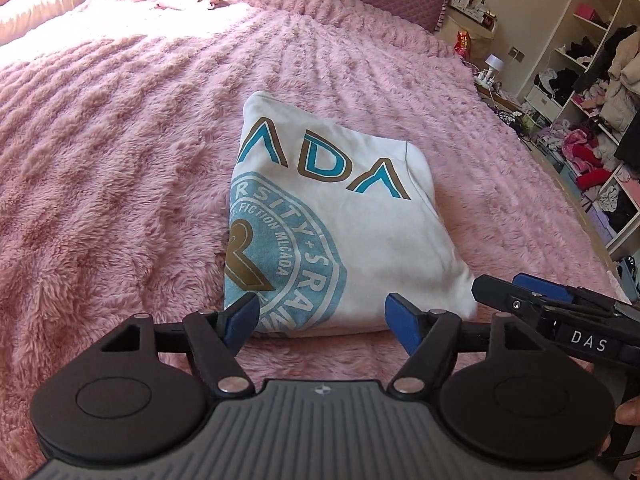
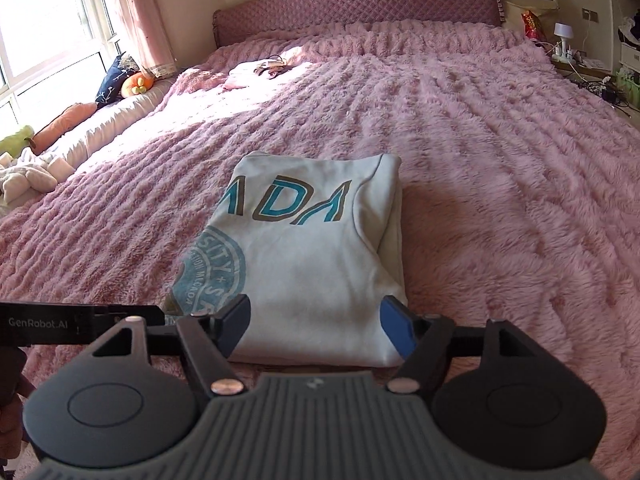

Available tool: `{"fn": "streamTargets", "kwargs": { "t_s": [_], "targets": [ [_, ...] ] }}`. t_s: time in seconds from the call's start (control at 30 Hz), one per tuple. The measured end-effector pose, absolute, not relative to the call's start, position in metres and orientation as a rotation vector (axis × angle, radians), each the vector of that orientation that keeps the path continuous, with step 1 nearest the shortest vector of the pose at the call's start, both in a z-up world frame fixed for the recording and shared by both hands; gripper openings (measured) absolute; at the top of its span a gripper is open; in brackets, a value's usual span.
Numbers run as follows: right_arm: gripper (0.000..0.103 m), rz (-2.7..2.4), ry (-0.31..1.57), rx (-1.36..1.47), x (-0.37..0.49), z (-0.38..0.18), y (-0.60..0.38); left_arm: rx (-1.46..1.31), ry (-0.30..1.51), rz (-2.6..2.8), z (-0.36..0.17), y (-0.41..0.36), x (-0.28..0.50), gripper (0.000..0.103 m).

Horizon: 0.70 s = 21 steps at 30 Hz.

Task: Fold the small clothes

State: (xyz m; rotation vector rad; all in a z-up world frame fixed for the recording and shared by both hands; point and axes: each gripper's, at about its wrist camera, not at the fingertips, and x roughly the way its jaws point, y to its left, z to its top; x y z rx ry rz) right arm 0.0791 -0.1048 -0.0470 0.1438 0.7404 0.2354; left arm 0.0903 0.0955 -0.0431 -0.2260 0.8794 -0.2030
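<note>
A white garment (image 1: 336, 216) with teal and brown letters and a round blue print lies folded into a compact rectangle on the pink fluffy bedspread (image 1: 120, 160). It also shows in the right wrist view (image 2: 312, 248). My left gripper (image 1: 322, 314) is open and empty, just above the garment's near edge. My right gripper (image 2: 316, 320) is open and empty, at the near edge too. The right gripper shows in the left wrist view (image 1: 520, 292) beside the garment's near right corner. The left gripper's body shows at the left of the right wrist view (image 2: 80, 320).
A small pink garment (image 2: 256, 70) lies far back on the bed near the quilted headboard (image 2: 360, 12). Cushions and soft toys (image 2: 120, 80) line the window side at left. Open shelves full of clothes (image 1: 592, 120) and a cluttered bedside stand at right.
</note>
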Motion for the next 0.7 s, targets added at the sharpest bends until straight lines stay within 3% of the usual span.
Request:
{"fn": "streamTargets", "kwargs": {
  "t_s": [0.17,0.7],
  "targets": [
    [0.078,0.193,0.759,0.088,0.048,-0.033,-0.089,-0.182,0.867,-0.132,-0.025,0.088,0.063,0.088],
    [0.081,0.167,0.843,0.1,-0.003,-0.022,-0.077,-0.132,0.901,-0.01,-0.016,0.079,0.019,0.092]
  ]
}}
